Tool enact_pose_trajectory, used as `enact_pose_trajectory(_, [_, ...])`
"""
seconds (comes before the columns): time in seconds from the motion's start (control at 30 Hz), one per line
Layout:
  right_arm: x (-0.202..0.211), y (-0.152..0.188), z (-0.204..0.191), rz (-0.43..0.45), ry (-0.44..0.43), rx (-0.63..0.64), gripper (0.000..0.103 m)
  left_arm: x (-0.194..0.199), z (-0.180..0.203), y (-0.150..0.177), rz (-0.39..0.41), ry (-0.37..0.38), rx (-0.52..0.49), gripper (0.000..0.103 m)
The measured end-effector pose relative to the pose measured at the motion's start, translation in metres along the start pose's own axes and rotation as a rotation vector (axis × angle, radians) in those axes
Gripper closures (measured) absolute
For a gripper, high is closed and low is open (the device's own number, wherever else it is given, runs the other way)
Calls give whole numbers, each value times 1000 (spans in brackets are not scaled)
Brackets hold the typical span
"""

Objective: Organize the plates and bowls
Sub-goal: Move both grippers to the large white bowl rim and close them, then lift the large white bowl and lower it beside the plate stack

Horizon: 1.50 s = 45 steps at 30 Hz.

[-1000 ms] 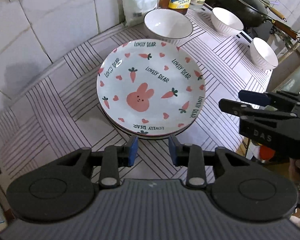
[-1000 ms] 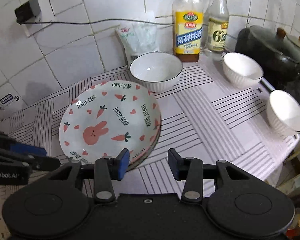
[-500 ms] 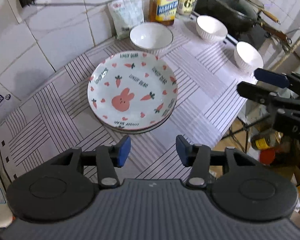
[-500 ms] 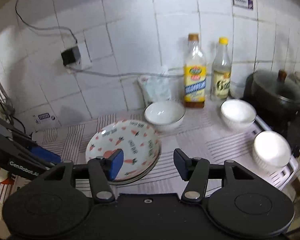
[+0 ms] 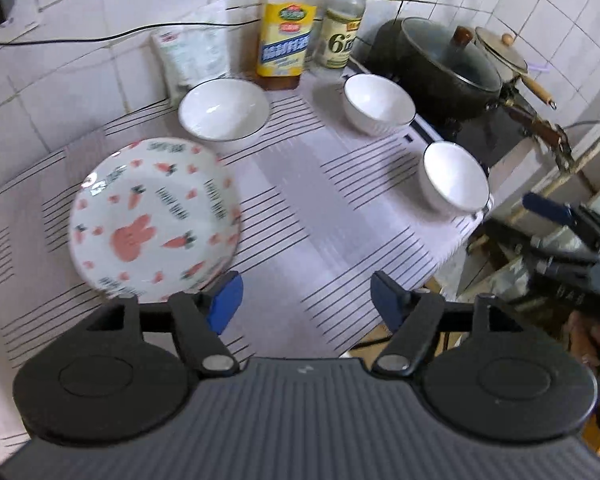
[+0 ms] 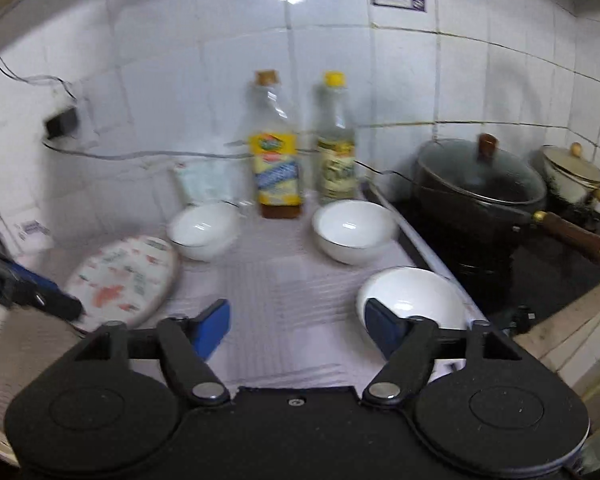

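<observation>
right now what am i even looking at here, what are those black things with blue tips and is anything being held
Those are two handheld grippers that a person carries, one per hand. Each has a camera looking forward along its two blue-tipped jaws, so each picture is one gripper's own view. In the left view you see the left gripper; in the right view, the right gripper. Both sets of jaws are opening with nothing between them, so nothing is held.

On the striped cloth lie a rabbit-and-carrot plate and three white bowls: one behind the plate, one near the bottles, one at the cloth's edge. Behind stand two bottles and a lidded black pot.
</observation>
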State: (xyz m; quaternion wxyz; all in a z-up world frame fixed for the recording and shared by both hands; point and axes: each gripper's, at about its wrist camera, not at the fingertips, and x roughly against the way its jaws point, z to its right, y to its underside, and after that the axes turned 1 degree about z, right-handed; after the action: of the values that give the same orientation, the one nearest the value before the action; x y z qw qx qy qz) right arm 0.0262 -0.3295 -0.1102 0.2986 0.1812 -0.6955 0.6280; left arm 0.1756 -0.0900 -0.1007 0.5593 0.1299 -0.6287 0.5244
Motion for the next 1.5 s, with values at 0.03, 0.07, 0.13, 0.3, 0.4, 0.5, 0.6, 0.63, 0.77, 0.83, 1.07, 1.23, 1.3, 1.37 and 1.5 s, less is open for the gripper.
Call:
enact_pose_trajectory(0.03, [-3,3,8,6,-1,18,13,-6,7,-4,2,-1,5,32])
enact_pose_trajectory(0.07, [-7,5,16,7,-4,32,13,-12,15,-7,2,-6,9,32])
enact_pose_trajectory(0.13, [-15,9,30,-5,-9,55,11,-23,31,-15,11,-16,14,29])
enact_pose_trajectory(0.3, [-36,28,65,-14,2,80,10,-55,69,-28,41,-15,19,25])
enact_pose_trajectory(0.4, [-47,43,86,-27,-5,75,9,-77,86,-33,49,-16,44,23])
enact_pose_trajectory(0.5, [-65,56,100,-99,-28,124,9,-101,98,-37,54,1,82,22])
enact_pose_trajectory(0.6, [-82,66,107,-135,-47,151,9,-130,110,-40,70,-8,96,22])
enact_pose_trajectory(0.63, [-90,67,110,-141,-50,139,9,-139,114,-41,67,-12,106,23])
enact_pose_trajectory(0.77, [-116,74,117,-147,-48,123,9,-163,124,-49,61,30,144,24])
enact_pose_trajectory(0.83, [-123,76,119,-115,-50,127,9,-168,128,-53,70,58,166,22])
enact_pose_trajectory(1.07, [-130,83,121,-29,-80,146,9,-192,144,-65,44,42,169,25])
enact_pose_trajectory(1.23, [-134,83,119,2,-105,152,10,-207,152,-64,16,-10,138,39])
enact_pose_trajectory(1.3, [-132,83,115,21,-118,158,10,-208,156,-63,28,-28,121,42])
enact_pose_trajectory(1.37, [-135,82,115,21,-118,147,9,-211,158,-62,21,-33,104,49])
enact_pose_trajectory(1.5, [-138,80,116,17,-127,137,9,-216,159,-61,-5,-28,111,80])
